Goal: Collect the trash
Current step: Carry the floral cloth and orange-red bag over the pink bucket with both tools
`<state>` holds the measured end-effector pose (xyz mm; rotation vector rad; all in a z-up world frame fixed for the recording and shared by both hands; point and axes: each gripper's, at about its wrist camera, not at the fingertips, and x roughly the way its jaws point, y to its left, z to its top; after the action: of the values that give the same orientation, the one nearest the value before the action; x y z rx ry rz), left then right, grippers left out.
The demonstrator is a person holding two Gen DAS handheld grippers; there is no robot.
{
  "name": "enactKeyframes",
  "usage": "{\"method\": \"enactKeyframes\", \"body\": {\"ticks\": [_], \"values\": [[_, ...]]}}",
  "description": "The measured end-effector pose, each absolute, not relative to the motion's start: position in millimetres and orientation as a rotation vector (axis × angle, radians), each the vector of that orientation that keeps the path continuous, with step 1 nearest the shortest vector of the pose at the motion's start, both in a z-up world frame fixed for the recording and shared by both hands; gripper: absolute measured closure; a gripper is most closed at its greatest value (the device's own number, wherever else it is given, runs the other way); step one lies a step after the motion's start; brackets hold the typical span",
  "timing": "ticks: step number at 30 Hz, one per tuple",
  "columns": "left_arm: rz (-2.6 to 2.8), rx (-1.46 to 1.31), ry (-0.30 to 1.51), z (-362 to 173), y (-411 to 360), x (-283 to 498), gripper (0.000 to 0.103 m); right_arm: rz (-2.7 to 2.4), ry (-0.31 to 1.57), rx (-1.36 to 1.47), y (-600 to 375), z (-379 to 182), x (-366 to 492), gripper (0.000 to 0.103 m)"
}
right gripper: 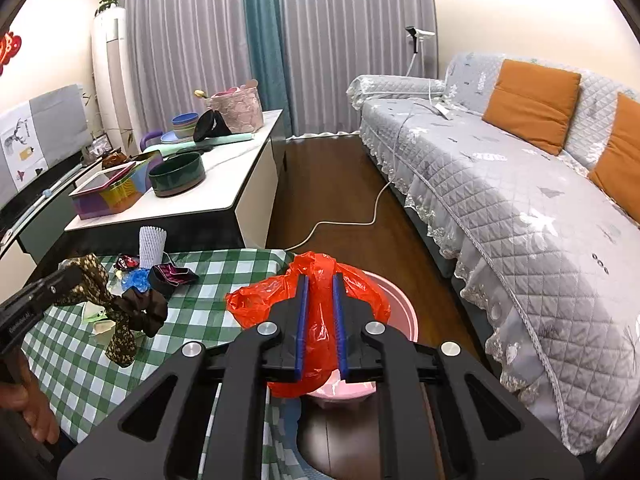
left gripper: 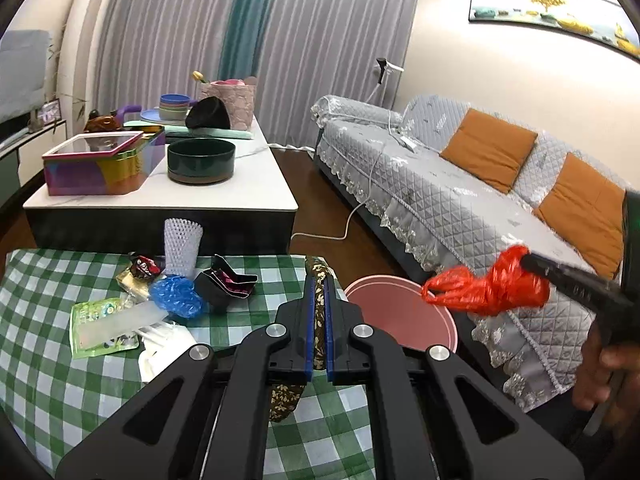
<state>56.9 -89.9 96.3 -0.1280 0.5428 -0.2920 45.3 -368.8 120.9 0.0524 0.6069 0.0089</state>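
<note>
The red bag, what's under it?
Under the red plastic bag, held in the right gripper, sits a pink bucket on the floor beside the checked table. The bag and jaws cover most of the bucket's inside, so what's in there can't be seen.

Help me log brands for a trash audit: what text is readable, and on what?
Nothing reads clearly.
Left tool: white lettering, blurred.
Right tool: letters, blurred.
Green packet: print too small.
Red-black wrapper: blurred.
Red wall sign: cut off.
</note>
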Motion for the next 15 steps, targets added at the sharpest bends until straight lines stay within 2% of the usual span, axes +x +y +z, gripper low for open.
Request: {"method": "enactKeyframes", "body": {"ticks": [6,15], "values": [[-0.31,-0.105,0.557,97.8,-101.5,70.8,0.099,-0.002,0.587,0.036,-384.6,126.6,72.1,0.091],[-0.375,-0.07,0.568,101.4,-148.5,99.6,0.099,-0.036,0.591,0.104,-409.4,102.0,105.5,0.091]]}}
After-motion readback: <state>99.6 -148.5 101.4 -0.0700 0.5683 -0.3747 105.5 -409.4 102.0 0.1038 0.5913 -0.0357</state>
